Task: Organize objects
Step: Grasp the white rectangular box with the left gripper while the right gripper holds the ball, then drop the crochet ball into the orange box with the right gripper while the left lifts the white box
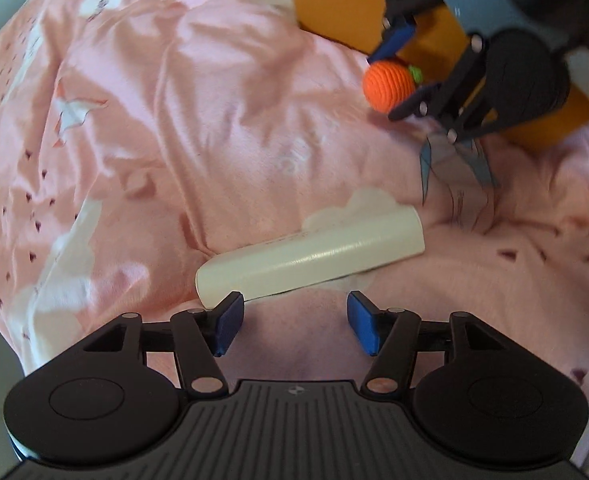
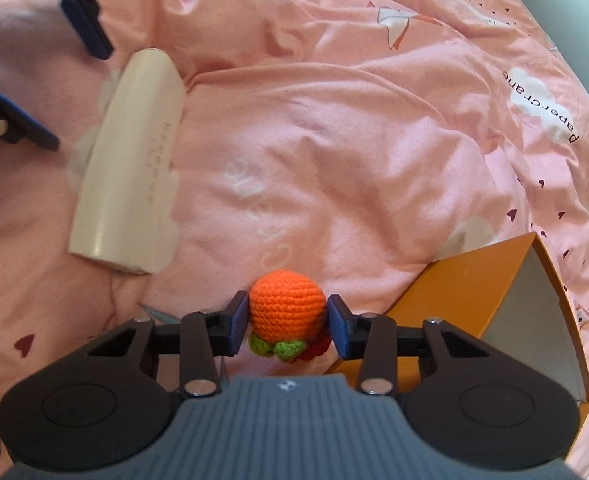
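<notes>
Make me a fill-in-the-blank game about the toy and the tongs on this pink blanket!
1. The crocheted ball between the right tongs is coloured ____.
2. The left tongs stand open beside a long ____-coloured case.
3. Everything lies on a blanket coloured ____.
4. The open box beside the ball is coloured ____.

Missing words: orange; cream; pink; yellow-orange

Crocheted orange ball (image 2: 285, 307): rough yarn. Cream case (image 1: 310, 258): smooth, glossy plastic. Pink bedsheet (image 2: 354, 152): soft matt cloth. Orange box (image 2: 466, 288): matt card.
</notes>
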`<state>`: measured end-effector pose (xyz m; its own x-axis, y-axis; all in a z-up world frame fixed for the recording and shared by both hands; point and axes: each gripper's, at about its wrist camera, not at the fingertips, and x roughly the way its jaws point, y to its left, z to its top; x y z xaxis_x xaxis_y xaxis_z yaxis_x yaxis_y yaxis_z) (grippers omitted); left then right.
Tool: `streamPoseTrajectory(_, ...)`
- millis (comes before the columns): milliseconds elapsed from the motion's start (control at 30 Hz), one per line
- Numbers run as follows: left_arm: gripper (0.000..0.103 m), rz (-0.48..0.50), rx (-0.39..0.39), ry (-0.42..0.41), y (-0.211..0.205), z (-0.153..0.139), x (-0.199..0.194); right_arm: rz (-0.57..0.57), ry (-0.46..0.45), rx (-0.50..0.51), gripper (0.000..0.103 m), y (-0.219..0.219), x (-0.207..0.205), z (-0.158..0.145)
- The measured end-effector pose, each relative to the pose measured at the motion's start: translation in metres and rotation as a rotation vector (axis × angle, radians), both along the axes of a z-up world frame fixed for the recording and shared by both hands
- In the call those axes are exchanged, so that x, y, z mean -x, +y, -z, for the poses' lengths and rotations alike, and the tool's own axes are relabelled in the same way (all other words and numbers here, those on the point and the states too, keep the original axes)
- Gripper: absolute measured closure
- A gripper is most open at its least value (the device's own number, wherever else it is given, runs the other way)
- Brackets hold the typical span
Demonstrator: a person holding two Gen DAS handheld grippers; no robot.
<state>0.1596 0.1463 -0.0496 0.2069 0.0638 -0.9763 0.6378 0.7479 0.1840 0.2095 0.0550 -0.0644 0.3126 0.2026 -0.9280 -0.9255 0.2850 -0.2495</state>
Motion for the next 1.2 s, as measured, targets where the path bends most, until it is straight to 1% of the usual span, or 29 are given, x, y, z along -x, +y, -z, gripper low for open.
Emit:
streamPoseTrajectory(133,0.031,0.11,-0.064,-0.031,-0.011,0.009,0.004,-0.004,-0.003,-0.011,0.059,-0.005,0.008,-0.004)
streamPoseTrajectory(267,0.031,0.23,-0.165,-0.061,-0.025,0.026,0.007,0.001,-0.001,-0.024,0.059,-0.009,0.009,-0.007)
streamPoseTrajectory(333,0.031,0.259,-0.195,-0.068,-0.03,0.032,0.006,0.006,0.001,-0.032,0.059,-0.011,0.009,-0.009)
streamPoseTrajectory(400,0.031,0.276,-0.208,-0.072,-0.034,0.037,0.003,0.01,0.0,-0.037,0.059,-0.013,0.009,-0.009)
streamPoseTrajectory(467,0.031,0.282,-0.22,-0.079,-0.036,0.041,0.0,0.016,-0.002,-0.038,0.059,-0.015,0.008,-0.009)
streamPoseTrajectory(567,0.04,0.273,-0.228,-0.083,-0.037,0.045,-0.007,0.025,0.0,-0.035,0.059,-0.018,0.006,-0.007)
streamPoseTrajectory(633,0.043,0.258,-0.227,-0.107,-0.039,0.044,-0.012,0.029,-0.001,-0.035,0.059,-0.019,0.004,-0.007)
streamPoseTrajectory(700,0.054,0.237,-0.225,-0.146,-0.04,0.041,-0.02,0.033,-0.003,-0.038,0.059,-0.02,0.002,-0.007)
streamPoseTrajectory(767,0.059,0.198,-0.229,-0.185,-0.04,0.038,-0.03,0.037,-0.007,-0.04,0.059,-0.021,0.001,-0.008)
streamPoseTrajectory(867,0.059,0.146,-0.247,-0.219,-0.039,0.037,-0.045,0.048,-0.012,-0.043,0.059,-0.02,-0.002,-0.008)
streamPoseTrajectory(933,0.059,0.147,-0.25,-0.215,-0.038,0.037,-0.048,0.055,-0.016,-0.046,0.059,-0.021,-0.004,-0.009)
streamPoseTrajectory(1067,0.059,0.199,-0.208,-0.198,-0.039,0.03,-0.038,0.063,-0.015,-0.071,0.059,-0.023,-0.006,-0.015)
streamPoseTrajectory(1200,0.054,0.278,-0.207,-0.193,-0.042,0.029,-0.019,0.086,0.008,-0.129,0.059,-0.028,-0.009,-0.033)
